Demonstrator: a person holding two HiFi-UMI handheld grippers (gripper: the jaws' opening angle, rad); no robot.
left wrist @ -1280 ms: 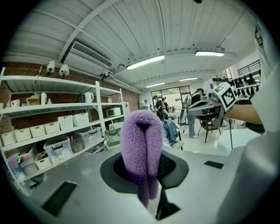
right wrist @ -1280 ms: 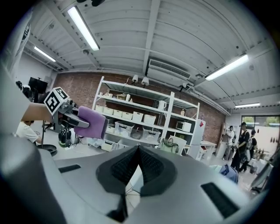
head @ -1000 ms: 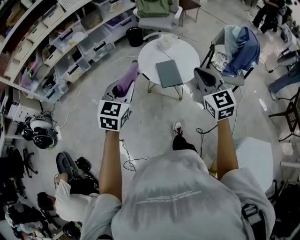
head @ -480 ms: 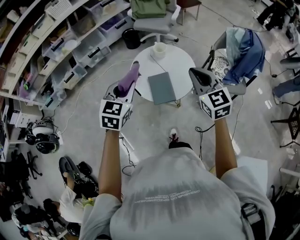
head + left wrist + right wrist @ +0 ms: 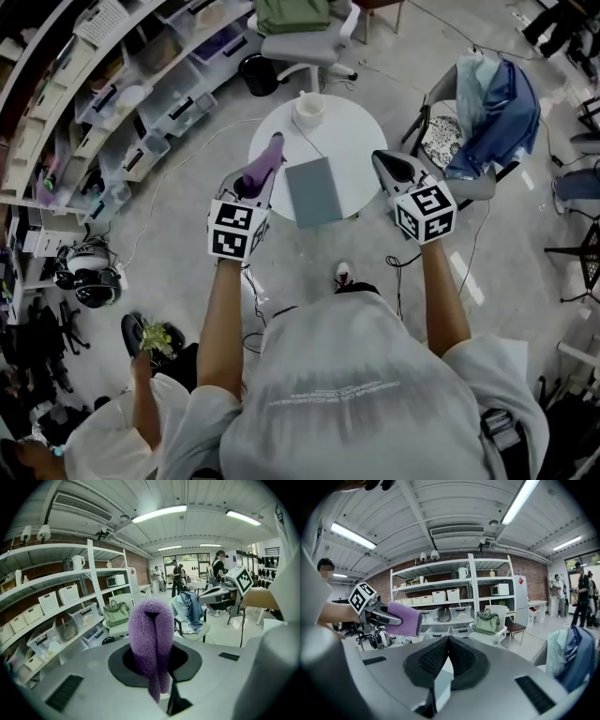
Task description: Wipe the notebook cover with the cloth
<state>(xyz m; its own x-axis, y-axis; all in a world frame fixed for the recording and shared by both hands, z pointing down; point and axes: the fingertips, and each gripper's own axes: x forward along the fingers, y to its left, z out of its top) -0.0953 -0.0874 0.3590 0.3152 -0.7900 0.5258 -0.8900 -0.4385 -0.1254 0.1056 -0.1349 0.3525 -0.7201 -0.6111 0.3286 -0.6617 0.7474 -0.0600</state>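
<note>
A grey notebook [image 5: 313,190] lies flat on the round white table [image 5: 352,131], near its front edge. My left gripper [image 5: 255,180] is shut on a fuzzy purple cloth [image 5: 266,157], held at the table's left edge, left of the notebook. In the left gripper view the purple cloth [image 5: 150,634] stands up between the jaws. My right gripper [image 5: 380,159] is shut and holds nothing, at the table's right edge. Its dark pads [image 5: 433,657] meet with no gap. The right gripper view also shows the left gripper [image 5: 377,613] with the cloth [image 5: 404,618].
A white cup [image 5: 309,108] stands at the table's far side. A chair draped in blue clothes [image 5: 489,98] is to the right, an office chair with a green bag [image 5: 298,21] beyond. Shelves of bins [image 5: 112,103] run along the left. A crouching person [image 5: 131,412] is at lower left.
The table and notebook have drawn closer and lower in the head view. Both grippers now reach the table's edges, the cloth still in the left one.
</note>
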